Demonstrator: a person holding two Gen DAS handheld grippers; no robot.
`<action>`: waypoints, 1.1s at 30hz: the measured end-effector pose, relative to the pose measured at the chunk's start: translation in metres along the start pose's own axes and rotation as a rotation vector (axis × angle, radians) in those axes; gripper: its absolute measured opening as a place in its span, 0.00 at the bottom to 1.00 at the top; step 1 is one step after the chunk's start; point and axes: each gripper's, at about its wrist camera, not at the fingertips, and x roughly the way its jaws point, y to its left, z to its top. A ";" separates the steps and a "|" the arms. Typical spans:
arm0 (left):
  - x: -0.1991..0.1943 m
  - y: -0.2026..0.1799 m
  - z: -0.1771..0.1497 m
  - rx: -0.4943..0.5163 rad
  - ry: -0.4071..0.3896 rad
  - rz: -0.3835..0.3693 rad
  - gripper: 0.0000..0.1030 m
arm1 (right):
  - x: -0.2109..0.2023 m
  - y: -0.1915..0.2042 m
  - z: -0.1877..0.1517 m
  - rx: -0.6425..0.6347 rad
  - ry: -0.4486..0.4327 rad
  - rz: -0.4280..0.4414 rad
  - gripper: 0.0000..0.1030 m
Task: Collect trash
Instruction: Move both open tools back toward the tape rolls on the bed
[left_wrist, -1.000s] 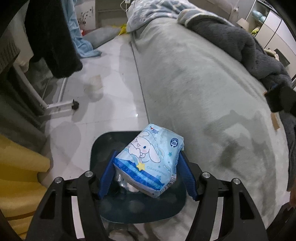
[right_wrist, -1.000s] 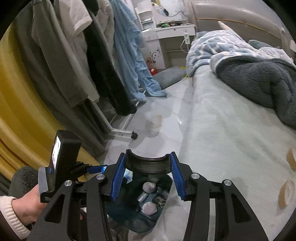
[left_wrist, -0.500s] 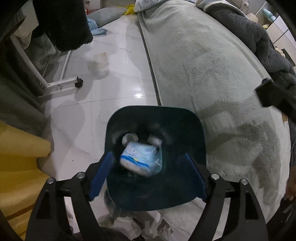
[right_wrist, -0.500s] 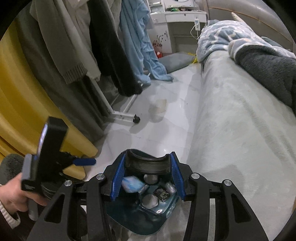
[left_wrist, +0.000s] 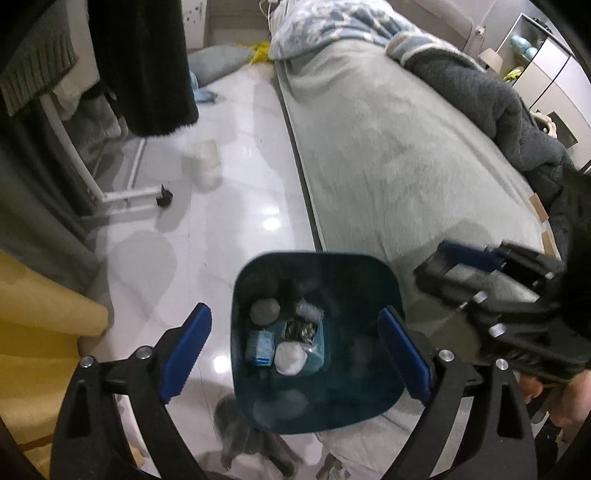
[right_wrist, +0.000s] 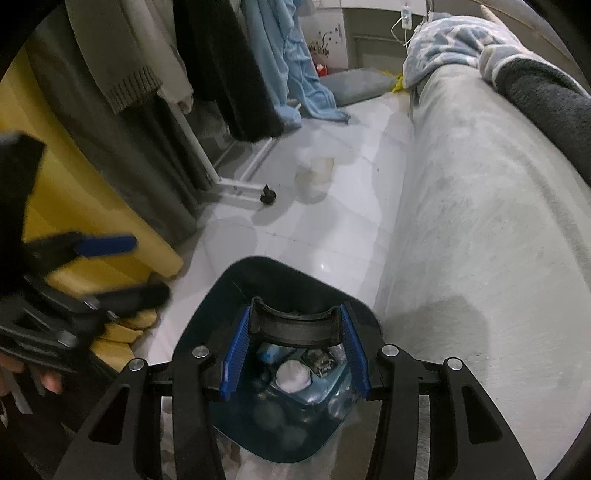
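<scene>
The bed (left_wrist: 388, 147) runs along my right; the dark bin (left_wrist: 316, 410) stands on the floor against it, directly below both tools. My right gripper (right_wrist: 293, 345) pinches a black curved piece (right_wrist: 293, 325) right over the opening, nearer the drop. Left gripper (left_wrist: 295, 343) hangs spread, empty. Blue packet (left_wrist: 261, 347) lies inside.

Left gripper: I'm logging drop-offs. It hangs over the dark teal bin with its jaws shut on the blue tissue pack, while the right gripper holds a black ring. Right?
Not quite. The left gripper hangs over the dark teal bin with its jaws open and empty; the blue tissue pack lies inside the bin, as the left wrist view shows. The right gripper does hold the black ring.
</scene>
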 end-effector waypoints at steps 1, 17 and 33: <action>-0.004 0.000 0.001 0.001 -0.019 0.002 0.91 | 0.003 0.001 -0.001 -0.002 0.008 -0.002 0.47; -0.069 -0.011 0.023 0.019 -0.337 -0.032 0.91 | 0.018 0.011 -0.003 -0.024 0.077 -0.006 0.66; -0.086 -0.054 0.030 0.120 -0.490 -0.083 0.92 | -0.043 -0.017 0.006 0.009 -0.077 -0.054 0.81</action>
